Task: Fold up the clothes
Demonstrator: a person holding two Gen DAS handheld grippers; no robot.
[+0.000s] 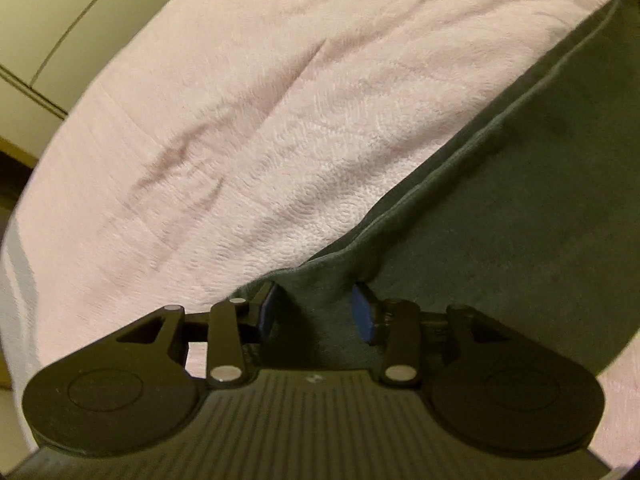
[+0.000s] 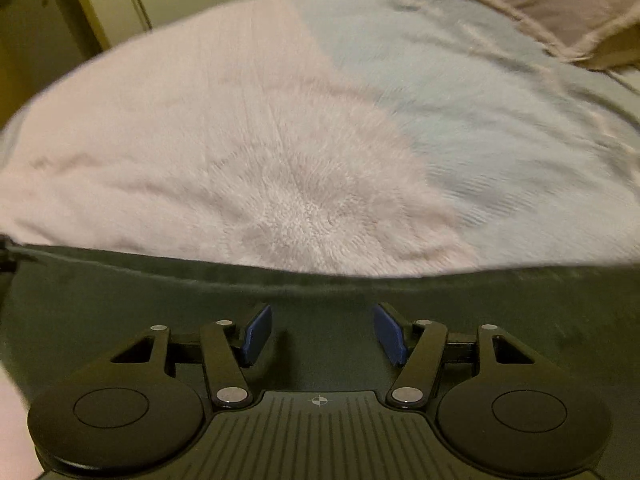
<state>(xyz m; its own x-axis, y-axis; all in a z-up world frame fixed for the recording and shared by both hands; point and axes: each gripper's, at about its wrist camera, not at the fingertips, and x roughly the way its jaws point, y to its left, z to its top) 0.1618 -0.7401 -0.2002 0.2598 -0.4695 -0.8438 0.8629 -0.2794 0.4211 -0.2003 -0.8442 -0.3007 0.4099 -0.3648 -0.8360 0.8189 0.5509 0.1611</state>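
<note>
Jaws stand wide on both grippers, left point(image 1: 314, 306) and right point(image 2: 322, 334), over the dark garment's point(image 1: 500, 184) hem on the bed point(image 1: 224, 120); next, probably pinch the hem.

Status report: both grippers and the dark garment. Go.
Left gripper open, straddling the dark green fabric garment at its hem. Right gripper open above it. Garment on fluffy pink blanket. No obstruction seen.

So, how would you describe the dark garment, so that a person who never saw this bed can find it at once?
Start from the fluffy blanket, pink on one part and pale blue on the other, that covers the bed. The garment lies flat on it, under both open grippers, the left and the right. It is the only dark green, smooth cloth there, with a stitched hem.
</note>
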